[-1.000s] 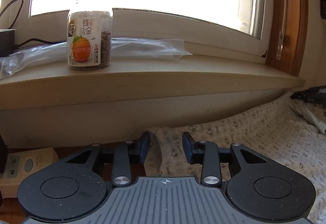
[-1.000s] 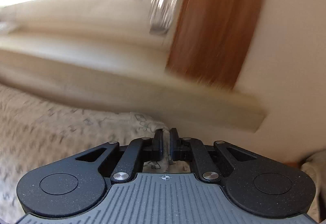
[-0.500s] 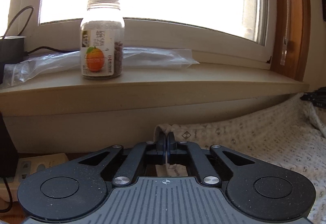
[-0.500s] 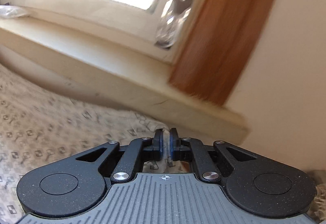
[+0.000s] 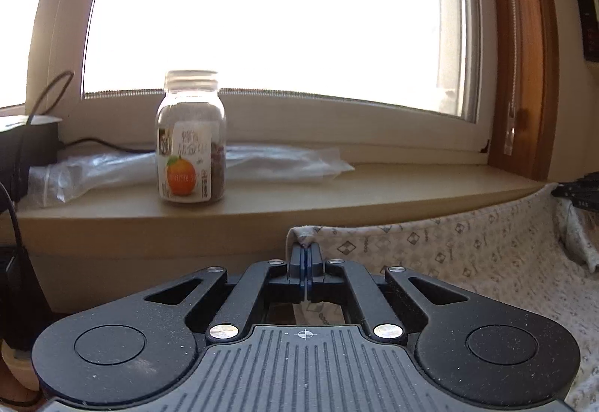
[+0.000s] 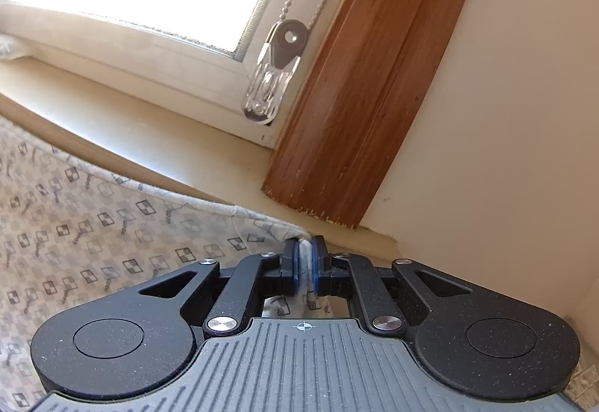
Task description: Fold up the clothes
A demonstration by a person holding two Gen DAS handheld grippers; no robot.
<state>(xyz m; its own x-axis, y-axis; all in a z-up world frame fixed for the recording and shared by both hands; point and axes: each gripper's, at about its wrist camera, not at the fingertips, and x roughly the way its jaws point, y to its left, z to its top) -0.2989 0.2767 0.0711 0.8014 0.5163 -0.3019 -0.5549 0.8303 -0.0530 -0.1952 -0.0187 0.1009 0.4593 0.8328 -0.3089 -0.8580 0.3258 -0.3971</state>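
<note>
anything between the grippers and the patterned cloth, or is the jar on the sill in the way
Nothing visible. The left gripper and right gripper are each shut on an edge of the patterned cloth. The jar stands up on the windowsill, beyond the cloth and apart from it.

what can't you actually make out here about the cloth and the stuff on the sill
- Left wrist view: the patterned cream checked cloth runs under the left gripper, whose body hides its lower part, so the garment type is unclear.
- Right wrist view: the right gripper covers the pinched corner; the cloth is cut off at the left edge.
- Left wrist view: window glare washes out everything outside; the glass jar's label is too blurred to read.
</note>
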